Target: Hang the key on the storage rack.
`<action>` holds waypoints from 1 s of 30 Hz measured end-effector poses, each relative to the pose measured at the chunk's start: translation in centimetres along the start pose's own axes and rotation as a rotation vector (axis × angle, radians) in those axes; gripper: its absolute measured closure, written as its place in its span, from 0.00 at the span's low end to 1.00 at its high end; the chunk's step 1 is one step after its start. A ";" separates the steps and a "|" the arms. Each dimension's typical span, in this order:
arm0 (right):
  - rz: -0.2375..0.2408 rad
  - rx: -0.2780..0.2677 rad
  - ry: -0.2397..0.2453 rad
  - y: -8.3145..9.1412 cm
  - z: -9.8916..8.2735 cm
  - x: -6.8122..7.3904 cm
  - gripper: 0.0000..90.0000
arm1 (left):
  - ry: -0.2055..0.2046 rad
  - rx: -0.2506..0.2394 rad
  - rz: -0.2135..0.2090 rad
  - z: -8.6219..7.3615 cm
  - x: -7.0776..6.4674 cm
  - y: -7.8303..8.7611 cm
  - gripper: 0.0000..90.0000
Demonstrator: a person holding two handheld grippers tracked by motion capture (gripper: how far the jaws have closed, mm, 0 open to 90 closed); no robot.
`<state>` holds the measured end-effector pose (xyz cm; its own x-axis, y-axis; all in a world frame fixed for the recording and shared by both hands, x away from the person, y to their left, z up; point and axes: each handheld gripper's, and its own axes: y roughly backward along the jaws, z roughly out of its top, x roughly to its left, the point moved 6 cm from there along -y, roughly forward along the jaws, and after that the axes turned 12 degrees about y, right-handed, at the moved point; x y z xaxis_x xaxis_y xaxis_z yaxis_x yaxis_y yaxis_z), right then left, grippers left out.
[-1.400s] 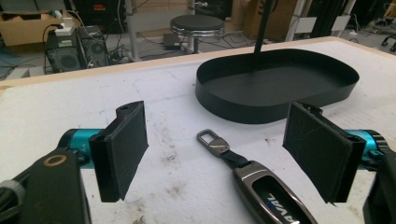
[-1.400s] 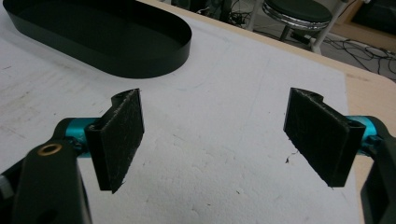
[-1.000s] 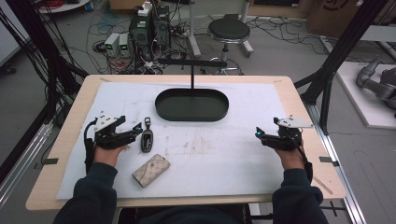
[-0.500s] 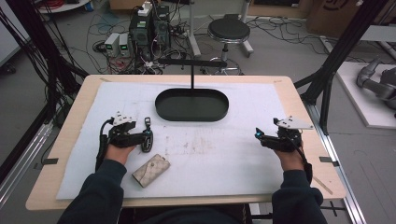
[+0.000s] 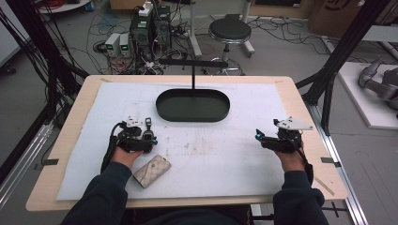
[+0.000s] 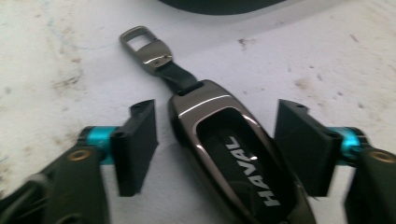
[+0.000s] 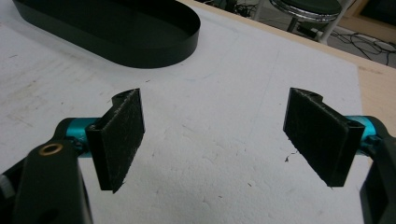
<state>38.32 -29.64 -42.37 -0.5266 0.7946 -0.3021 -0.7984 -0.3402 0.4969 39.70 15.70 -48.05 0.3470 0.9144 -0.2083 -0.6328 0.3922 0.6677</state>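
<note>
My left claw (image 6: pixel 215 154) is released, its jaws spread wide with the Haval car key (image 6: pixel 233 158) lying between them on the counter (image 5: pixel 300 103). Neither pad touches the key's case: the left one is just beside it and the right one stands a little further off, so the key sits slightly off centre in the gap. The key's long axis runs away from me, tilted a bit, with its metal strap loop (image 6: pixel 144 44) at the far end pointing toward the black oval tray (image 5: pixel 192 105). That puts the jaws across the key's narrow width, which I judge to be the right line for a squeeze. In the high view the key (image 5: pixel 149 133) lies on the left half of the white mat (image 5: pixel 234 159), near the tray's near-left edge, and a small patterned wallet (image 5: pixel 151 171) lies closer to me, just right of my left forearm.

My right claw (image 7: pixel 215 135) is also released, jaws wide apart over bare mat with nothing between them. It sits well apart from the key on the right side (image 5: pixel 277 139), so the left hand is plainly the nearer one for this pick.
</note>
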 end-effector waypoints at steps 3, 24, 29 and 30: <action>0.000 -0.001 -0.002 0.1 0.0 0.0 0.23 | -0.008 0.018 -0.019 -0.1 0.1 0.2 0.45; 0.009 0.010 0.007 -0.1 -0.1 0.2 0.23 | -0.099 0.005 0.005 0.1 1.4 -0.3 0.53; 0.015 0.015 0.023 -0.2 -0.1 0.4 0.24 | -0.085 0.009 -0.003 0.2 1.5 -0.3 0.54; 0.013 0.015 0.024 -0.1 -0.1 0.4 0.24 | -0.080 0.006 -0.005 0.2 1.5 -0.3 0.54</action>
<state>38.20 -29.29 -42.62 -0.5442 0.7775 -0.3151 -0.7870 -0.3431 0.5128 40.57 16.95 -48.46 0.4051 0.9012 -0.1540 -0.6265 0.3963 0.6712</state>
